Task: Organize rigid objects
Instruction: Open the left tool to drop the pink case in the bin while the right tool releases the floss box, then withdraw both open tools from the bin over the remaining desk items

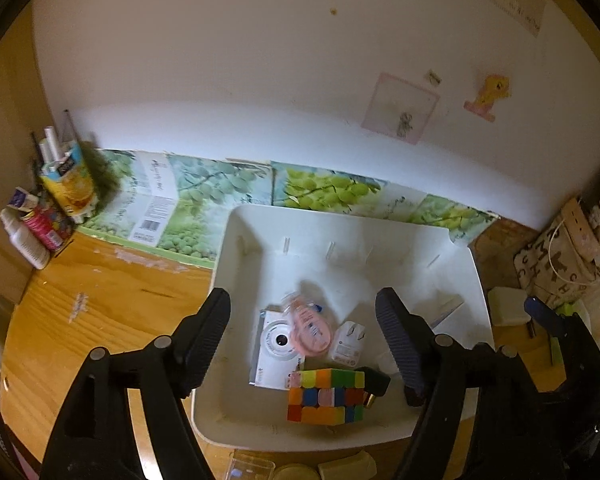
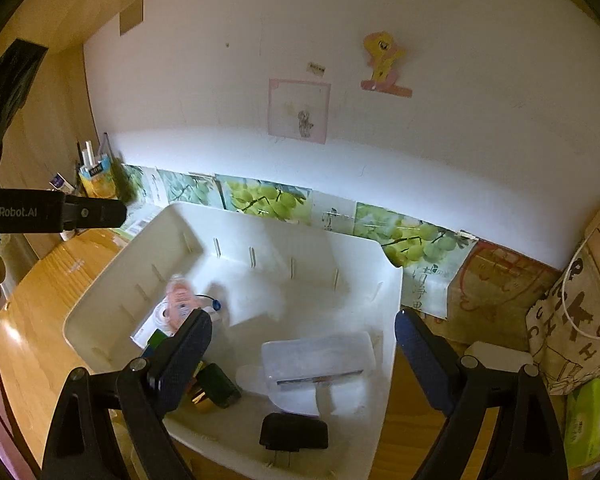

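The multicoloured plastic puzzle cube [image 1: 326, 396] lies inside the white plastic bin [image 1: 466, 280]; the left gripper [image 1: 306, 344] hangs spread above it, apparently after letting go. The right gripper [image 2: 302, 354], spread and empty, should fetch another item.

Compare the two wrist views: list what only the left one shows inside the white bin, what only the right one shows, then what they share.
Only the left wrist view shows the colourful puzzle cube whole and the white plug adapter beside the camera.

Only the right wrist view shows the clear plastic box and the black plug near the front wall.

Both show the white bin, the white camera with the pink item lying on it. The left gripper and right gripper both stand open, empty, above the bin.
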Motion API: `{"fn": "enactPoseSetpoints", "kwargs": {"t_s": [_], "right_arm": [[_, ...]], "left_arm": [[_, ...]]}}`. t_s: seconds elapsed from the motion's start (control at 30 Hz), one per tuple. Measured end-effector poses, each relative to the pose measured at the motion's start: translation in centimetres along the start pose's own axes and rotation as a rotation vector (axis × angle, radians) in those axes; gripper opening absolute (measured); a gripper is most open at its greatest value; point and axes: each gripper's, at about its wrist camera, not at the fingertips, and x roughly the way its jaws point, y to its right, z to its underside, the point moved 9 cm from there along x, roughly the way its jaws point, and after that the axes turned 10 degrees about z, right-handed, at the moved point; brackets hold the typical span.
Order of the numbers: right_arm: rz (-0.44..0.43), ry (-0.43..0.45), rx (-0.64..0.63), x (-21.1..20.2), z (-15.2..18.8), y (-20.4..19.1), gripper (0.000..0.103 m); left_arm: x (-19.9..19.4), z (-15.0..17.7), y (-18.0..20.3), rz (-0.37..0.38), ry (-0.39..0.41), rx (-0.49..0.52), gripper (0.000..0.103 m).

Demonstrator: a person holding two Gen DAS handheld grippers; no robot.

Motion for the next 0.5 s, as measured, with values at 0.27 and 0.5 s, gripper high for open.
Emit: {"fn": "enactPoseSetpoints", "kwargs": {"t_s": [0.27,0.5], "right_arm": [[-0.065,0.022,0.023,-2.7,0.3,0.7,0.094],[-0.17,0.017,0.086,-4.6,0.8,1.4,0.094]], "left_arm": [[-3.8,1.1,0.1,-0.053,0.08,-0.031,0.078],[-7.1,2.5,0.3,-0.103,0.145,-0.042,0.078]]}}
